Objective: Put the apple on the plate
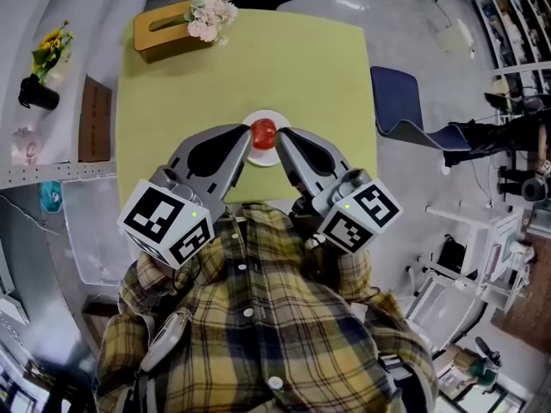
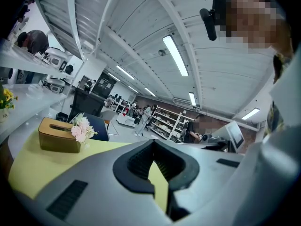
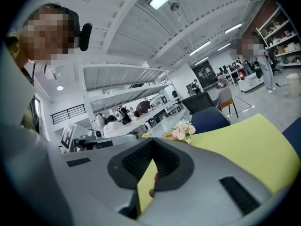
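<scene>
At the plate's near side, the right gripper [image 1: 283, 136] is clenched on nothing, and the left gripper [image 1: 246, 134] is likewise pinched together and empty. The apple [image 1: 263, 132] sits on the plate [image 1: 268, 114] between their tips. The placing looks done, so draw both straight back — a sideways sweep could nudge the apple off.

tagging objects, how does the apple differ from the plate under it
The apple is red and rounded; the plate is white and flat. The apple is smaller, covering the plate's middle. The apple sits on the plate; the plate on the yellow table. Both look round from above.
</scene>
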{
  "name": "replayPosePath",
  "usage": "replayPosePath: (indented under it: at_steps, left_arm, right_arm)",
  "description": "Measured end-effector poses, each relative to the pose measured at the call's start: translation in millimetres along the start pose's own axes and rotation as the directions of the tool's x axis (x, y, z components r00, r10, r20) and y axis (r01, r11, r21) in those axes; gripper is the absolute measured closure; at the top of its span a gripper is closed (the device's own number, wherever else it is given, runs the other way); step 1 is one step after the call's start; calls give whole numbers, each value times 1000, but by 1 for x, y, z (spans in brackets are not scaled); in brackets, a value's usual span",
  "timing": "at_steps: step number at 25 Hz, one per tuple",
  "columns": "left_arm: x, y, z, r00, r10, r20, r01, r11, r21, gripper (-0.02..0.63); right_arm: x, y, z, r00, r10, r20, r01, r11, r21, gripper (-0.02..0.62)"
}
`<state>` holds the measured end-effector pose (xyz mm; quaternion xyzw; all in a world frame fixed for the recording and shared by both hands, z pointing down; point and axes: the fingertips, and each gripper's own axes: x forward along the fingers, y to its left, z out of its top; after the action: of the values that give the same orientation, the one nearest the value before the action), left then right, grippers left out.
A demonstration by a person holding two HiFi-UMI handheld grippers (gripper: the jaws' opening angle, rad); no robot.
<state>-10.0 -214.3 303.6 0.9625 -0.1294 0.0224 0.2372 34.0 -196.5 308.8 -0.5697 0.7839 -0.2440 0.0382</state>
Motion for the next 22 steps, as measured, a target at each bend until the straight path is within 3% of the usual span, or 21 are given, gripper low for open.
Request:
replayPosePath:
  at_steps: [22]
  left_arm:
    - [-2,0,-12,1000,10,-22,-10,1000,-12,598]
  right_arm:
    - [-1,-7,-14,999,-3,-52,4,1000,15,598]
